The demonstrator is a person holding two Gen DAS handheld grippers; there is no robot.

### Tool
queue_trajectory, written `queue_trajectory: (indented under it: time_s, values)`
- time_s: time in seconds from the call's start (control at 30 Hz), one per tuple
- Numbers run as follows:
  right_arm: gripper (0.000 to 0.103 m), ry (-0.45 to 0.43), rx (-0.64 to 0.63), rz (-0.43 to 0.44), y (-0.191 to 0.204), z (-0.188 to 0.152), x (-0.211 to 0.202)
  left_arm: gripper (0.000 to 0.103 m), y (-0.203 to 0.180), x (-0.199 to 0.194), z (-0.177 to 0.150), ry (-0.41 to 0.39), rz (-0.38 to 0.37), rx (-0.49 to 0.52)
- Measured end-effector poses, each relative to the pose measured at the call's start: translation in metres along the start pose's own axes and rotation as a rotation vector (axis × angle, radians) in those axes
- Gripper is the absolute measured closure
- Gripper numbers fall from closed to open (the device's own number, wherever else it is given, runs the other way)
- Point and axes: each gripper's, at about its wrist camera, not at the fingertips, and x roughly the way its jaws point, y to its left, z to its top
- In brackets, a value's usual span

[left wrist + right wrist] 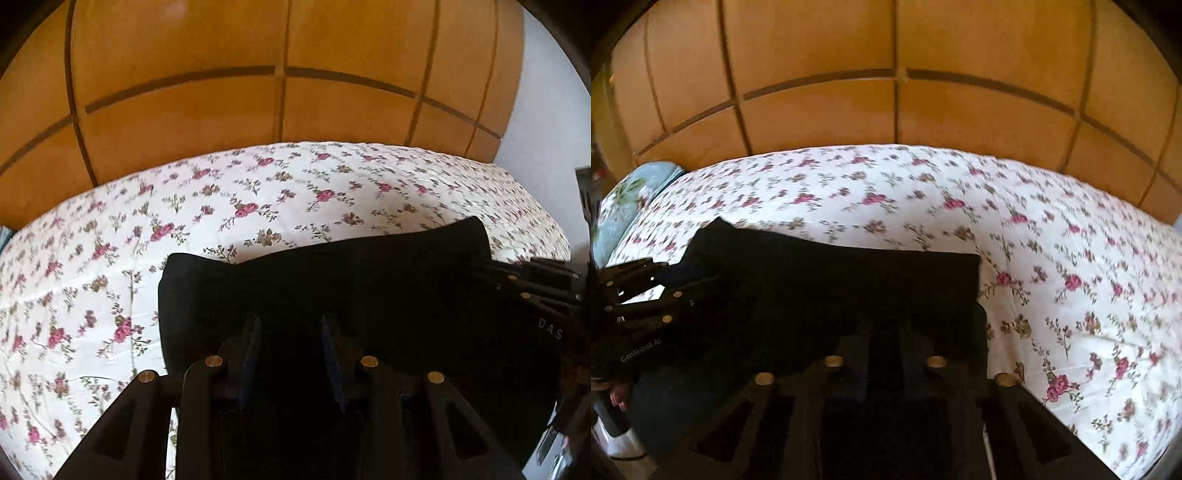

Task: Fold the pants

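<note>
- The black pants (332, 280) lie on the bed (110, 277), which has a white sheet with small pink flowers; they are folded into a wide dark block at the near edge of the bed.
- Behind the bed stands a wooden wardrobe (280, 110) with orange-brown panels and dark grooves.
- The left gripper (291, 339) is over the near part of the pants, towards their left end. Its two fingers (253, 332) stand apart with a gap between them. The cloth under them is very dark, so I cannot tell if the pads press on any fabric.
- The right gripper (884, 343) is over the near part of the pants, towards their right end. Its fingers are hard to see against the black cloth, but the jaws are clenched; probably they pinch a fold of the pants, though the view does not make this sure.
- In the right wrist view, a light blue pillow (631, 195) lies at the far left end of the bed, well apart from the pants.
- In the same view, a part of a hand (618, 397) shows at the left edge, beside the pants.
</note>
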Motion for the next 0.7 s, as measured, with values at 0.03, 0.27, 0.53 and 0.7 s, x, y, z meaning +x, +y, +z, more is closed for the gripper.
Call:
queue_trajectory:
  time_s: [0.03,0.27,0.53,0.7]
  values:
    - [0.098,-0.005,-0.001,-0.006,-0.001,0.000,0.003,0.067,0.000,0.004,0.000,0.001,0.007,-0.001]
    - [0.100,-0.075,-0.044,-0.059,0.007,-0.008,0.011,0.067,-0.001,0.007,0.000,-0.009,0.034,0.013]
    - [0.094,-0.077,-0.004,-0.018,0.005,-0.023,-0.017,0.067,-0.010,-0.022,-0.016,-0.017,0.073,-0.001]
    - [0.087,-0.076,-0.044,-0.030,0.016,-0.040,-0.034,0.067,-0.012,-0.037,-0.027,-0.010,0.051,-0.041]
